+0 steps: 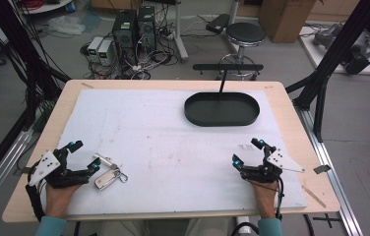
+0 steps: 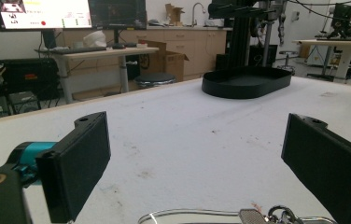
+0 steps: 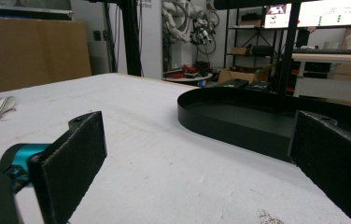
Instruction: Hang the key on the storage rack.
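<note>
My left gripper (image 1: pixel 85 156) rests at the near left of the white mat (image 1: pixel 163 142), jaws spread wide with nothing between the pads. Just beside its inner fingertip, at about three o'clock from my left hand (image 1: pixel 61 194), lies the metal clip with its key ring (image 1: pixel 108 175); in the left gripper view its wire edge (image 2: pixel 239 216) shows at six o'clock, low between the jaws, though I can't tell whether a pad touches it. My right gripper (image 1: pixel 246 152) sits at the near right, jaws likewise parted and empty. Farther off, at roughly one o'clock from the mat's middle, stands the black oval tray (image 1: pixel 221 119), well apart from both grippers
</note>
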{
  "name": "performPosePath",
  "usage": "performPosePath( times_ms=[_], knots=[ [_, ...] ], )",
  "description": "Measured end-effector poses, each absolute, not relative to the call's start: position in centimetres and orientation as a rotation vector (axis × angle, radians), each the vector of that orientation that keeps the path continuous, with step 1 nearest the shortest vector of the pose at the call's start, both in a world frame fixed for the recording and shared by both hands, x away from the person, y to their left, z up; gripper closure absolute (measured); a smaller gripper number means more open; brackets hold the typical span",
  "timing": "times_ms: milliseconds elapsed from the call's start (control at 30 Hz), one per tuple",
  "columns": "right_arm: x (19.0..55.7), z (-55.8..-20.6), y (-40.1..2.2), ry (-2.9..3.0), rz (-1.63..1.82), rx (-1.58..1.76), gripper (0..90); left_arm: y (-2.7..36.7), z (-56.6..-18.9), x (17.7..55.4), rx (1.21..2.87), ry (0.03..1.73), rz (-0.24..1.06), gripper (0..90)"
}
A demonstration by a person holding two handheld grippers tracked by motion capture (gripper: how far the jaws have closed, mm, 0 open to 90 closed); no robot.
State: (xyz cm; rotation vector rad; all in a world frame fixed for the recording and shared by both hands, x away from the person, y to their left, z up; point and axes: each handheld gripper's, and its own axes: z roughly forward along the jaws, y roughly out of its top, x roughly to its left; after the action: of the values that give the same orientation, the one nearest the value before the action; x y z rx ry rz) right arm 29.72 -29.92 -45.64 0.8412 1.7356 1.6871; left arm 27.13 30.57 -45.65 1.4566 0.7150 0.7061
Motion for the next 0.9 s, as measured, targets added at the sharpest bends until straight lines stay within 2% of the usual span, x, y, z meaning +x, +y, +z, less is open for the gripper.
performPosePath(
  times_ms=[600, 900],
  knots=[
    [29.6, -45.6, -29.8, 1.736, 1.68, 0.839, 3.7, 30.5, -45.6, 27.1, 1.462, 0.731, 0.716, 8.4],
    [29.7, -45.6, -29.8, 1.735, 1.675, 0.83, 3.7, 31.3, -43.8, 27.4, 1.534, 0.762, 0.657, 8.4]
  ],
)
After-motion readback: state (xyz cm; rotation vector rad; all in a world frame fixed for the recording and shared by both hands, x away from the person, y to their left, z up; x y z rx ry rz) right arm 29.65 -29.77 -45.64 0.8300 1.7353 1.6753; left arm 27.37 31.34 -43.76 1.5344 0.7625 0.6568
